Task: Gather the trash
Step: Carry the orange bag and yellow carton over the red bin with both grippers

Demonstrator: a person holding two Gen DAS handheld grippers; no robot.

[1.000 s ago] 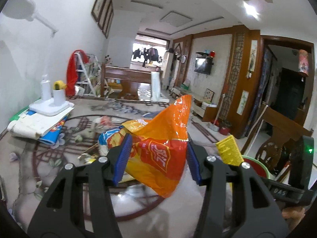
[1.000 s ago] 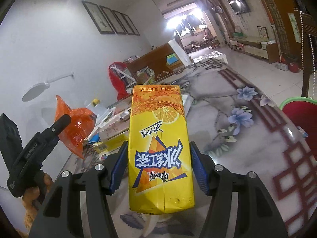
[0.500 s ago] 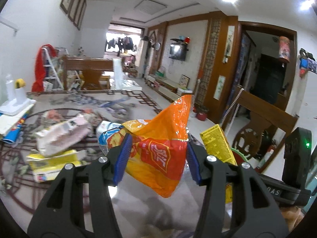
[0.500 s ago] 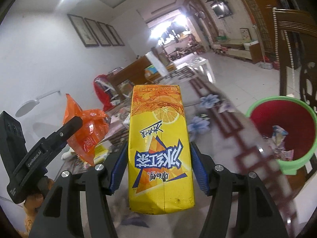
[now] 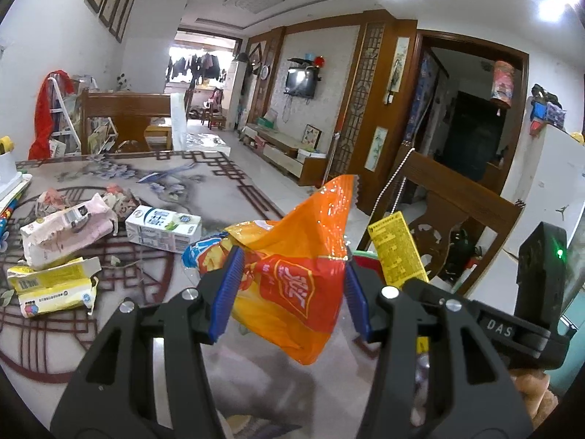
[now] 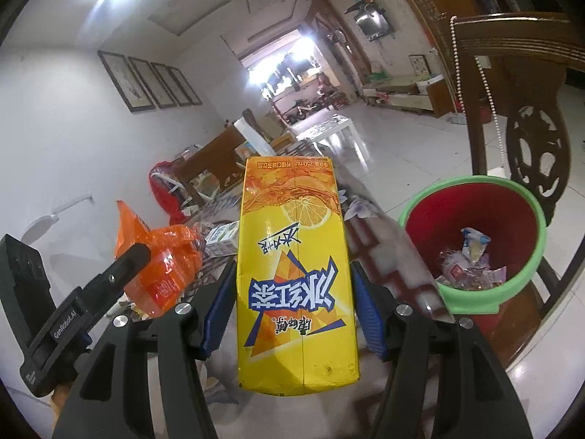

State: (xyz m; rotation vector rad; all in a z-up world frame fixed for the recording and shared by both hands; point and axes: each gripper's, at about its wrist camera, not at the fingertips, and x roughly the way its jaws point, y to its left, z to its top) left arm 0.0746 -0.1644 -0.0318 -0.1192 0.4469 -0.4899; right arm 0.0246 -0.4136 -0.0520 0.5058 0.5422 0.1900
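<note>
Over the worktop (image 5: 226, 197) edge, left tongs (image 5: 290, 294) pinch an orange snack bag (image 5: 292, 278), part-closed on it; right tongs (image 6: 294, 294) clamp a yellow tea carton (image 6: 294, 263) likewise. Both carried off the worktop, presumably for dropping into the red bin (image 6: 523, 197) at far right, partly filled.

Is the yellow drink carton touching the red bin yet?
Apart. The right wrist view shows the yellow drink carton held in the right tongs, with table edge between it and the red bin.

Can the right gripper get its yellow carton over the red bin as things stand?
Probably yes. The right gripper grips the yellow drink carton; the green-rimmed red plastic bin sits open beside the table edge, nothing visible between.
</note>
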